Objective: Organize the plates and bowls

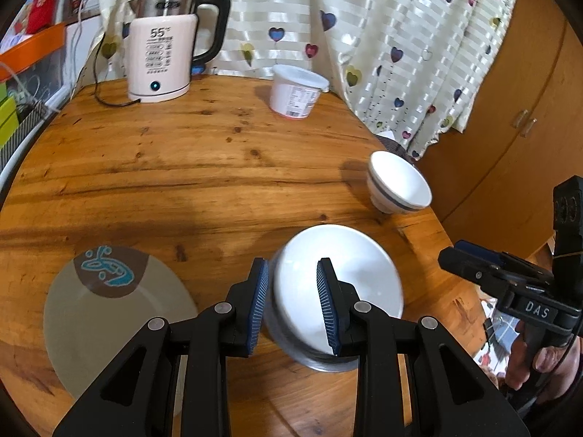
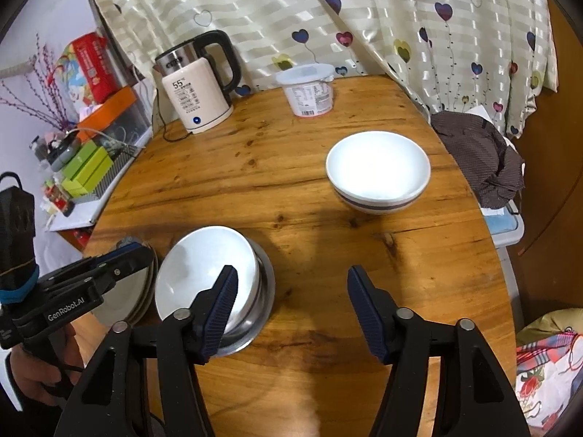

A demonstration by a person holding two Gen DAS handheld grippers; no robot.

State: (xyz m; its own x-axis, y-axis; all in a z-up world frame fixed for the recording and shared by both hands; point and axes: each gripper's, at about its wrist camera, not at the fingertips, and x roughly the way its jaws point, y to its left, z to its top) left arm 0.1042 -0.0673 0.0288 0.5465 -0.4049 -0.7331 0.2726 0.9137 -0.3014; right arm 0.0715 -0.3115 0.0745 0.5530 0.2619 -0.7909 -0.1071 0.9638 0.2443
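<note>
White bowl (image 1: 349, 284) sits tilted inside a steel bowl (image 1: 320, 362) near the front edge of the wooden tabletop (image 1: 204, 167). Left gripper (image 1: 293, 304) has its blue-padded fingers (image 1: 258, 302) either side of the white bowl's near rim, one outside the wall, one inside; looks like a pinch on the rim, tho the blur there keeps me from seeing firm contact. White bowl leans up toward the left in the right wrist view, resting on the steel one w/ its far side lower.

Right gripper (image 2: 291, 304) hangs over bare wood just right of the stacked bowls, fingers (image 2: 366, 311) spread, nothing btwn them. A hand (image 1: 535, 364) grips its handle at the right edge of the left wrist view.

Left of the bowls lies a grey plate (image 1: 116, 327) w/ a brown patch and teal motif, flat on the tabletop; right view shows more than one plate stacked there.

Farther back, toward the right edge, a second white bowl w/ a dark stripe (image 2: 379, 174) stands upright, well apart from the stack. At the far edge: a white plastic tub (image 2: 308, 89) w/ lid, and a cream kettle (image 2: 198, 87) w/ black handle on its base, by the heart-print curtain (image 2: 364, 18).
</note>
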